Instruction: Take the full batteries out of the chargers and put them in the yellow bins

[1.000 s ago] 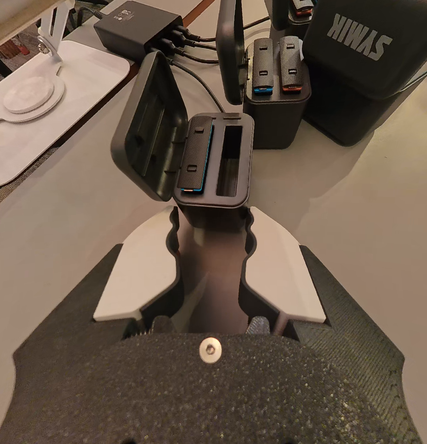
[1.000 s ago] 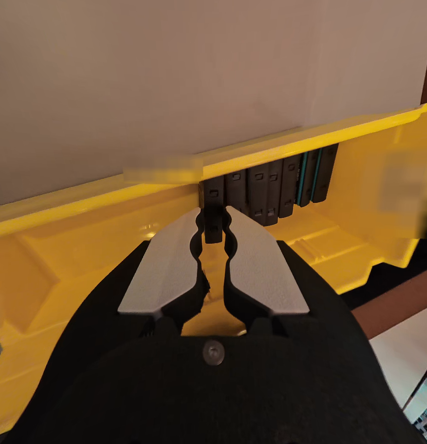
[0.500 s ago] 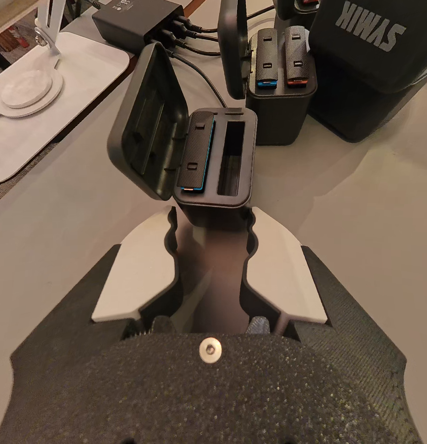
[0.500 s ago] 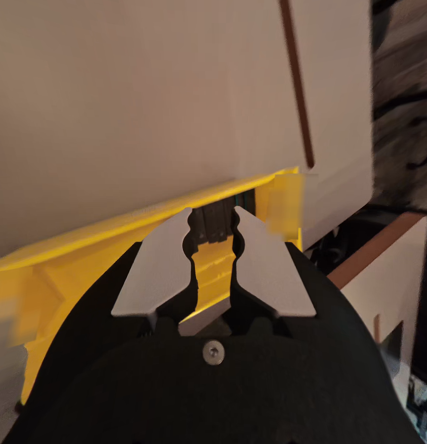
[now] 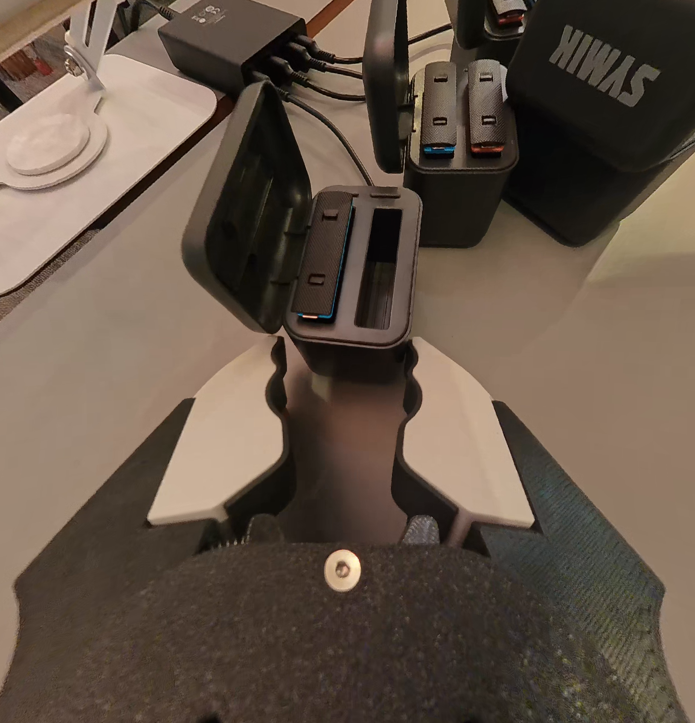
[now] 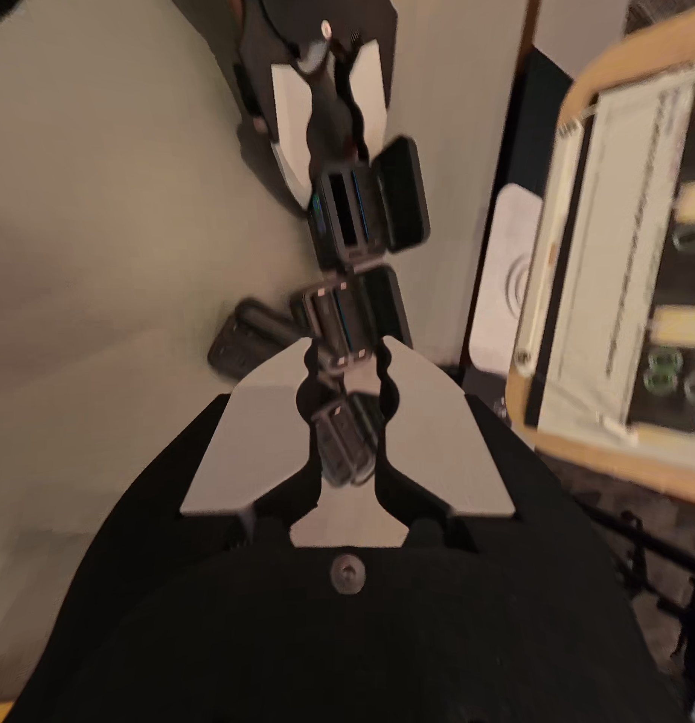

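Your table (image 5: 573, 391) carries everything that matters: a large black case (image 5: 612, 117) at the far right, then a row of open chargers. Your left gripper (image 5: 344, 352) is clamped around the base of the near charger (image 5: 357, 352), fingers spread only as wide as its body, steadying it. That charger's lid (image 5: 244, 211) stands open to the left. Inside, the left slot holds one battery (image 5: 322, 258) with a blue edge, its long axis running away from you; the right slot (image 5: 377, 266) is empty.

Your right gripper (image 6: 346, 348) has nothing between its fingers, which are parted a little. From its blurred view, the near charger (image 6: 357, 211) lies straight ahead but well apart, past the second charger (image 6: 338, 317), so it probably needs to pass over that one to reach the remaining battery and close across its thin sides.

The second charger (image 5: 455, 195) behind still holds two batteries, one blue-ended (image 5: 440, 113) and one red-ended (image 5: 486, 113). A third charger (image 5: 506, 15) shows at the top edge. The yellow bins are out of sight.
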Demonstrator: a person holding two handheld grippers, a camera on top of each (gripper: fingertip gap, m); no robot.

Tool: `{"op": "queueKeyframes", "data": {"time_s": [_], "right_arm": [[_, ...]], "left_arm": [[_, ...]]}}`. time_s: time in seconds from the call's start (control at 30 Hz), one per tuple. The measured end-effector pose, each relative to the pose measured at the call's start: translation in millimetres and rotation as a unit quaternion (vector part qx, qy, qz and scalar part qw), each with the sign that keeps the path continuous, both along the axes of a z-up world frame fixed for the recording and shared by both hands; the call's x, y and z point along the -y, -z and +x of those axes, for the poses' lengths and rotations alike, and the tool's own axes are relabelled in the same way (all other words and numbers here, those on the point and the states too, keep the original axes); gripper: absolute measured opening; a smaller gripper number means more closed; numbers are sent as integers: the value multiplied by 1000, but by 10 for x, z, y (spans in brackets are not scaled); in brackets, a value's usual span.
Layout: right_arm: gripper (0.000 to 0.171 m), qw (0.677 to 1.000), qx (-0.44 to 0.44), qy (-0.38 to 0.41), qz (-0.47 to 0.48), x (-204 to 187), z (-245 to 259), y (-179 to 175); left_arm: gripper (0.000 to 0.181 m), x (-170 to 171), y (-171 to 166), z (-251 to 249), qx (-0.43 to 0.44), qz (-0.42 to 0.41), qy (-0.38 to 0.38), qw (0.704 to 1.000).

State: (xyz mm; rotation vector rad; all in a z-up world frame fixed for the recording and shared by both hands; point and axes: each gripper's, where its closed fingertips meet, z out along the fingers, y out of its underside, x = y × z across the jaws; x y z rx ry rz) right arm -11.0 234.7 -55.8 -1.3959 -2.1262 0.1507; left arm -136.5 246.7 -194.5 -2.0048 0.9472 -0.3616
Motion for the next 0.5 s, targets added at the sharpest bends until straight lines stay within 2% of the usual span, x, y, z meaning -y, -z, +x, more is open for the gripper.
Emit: {"op": "queueKeyframes", "data": {"time_s": [0.1, 0.23, 0.5], "right_arm": [[29, 999, 24, -39, -12, -8, -477, 201], [30, 995, 72, -63, -26, -82, -876, 509], [26, 988, 126, -80, -49, -209, -1194, 907]], "left_arm": [[57, -3, 9, 4, -4, 0, -2, 1000], [55, -1, 8, 16, -5, 1, -2, 1000], [54, -2, 11, 14, -4, -4, -1, 1000]]}}
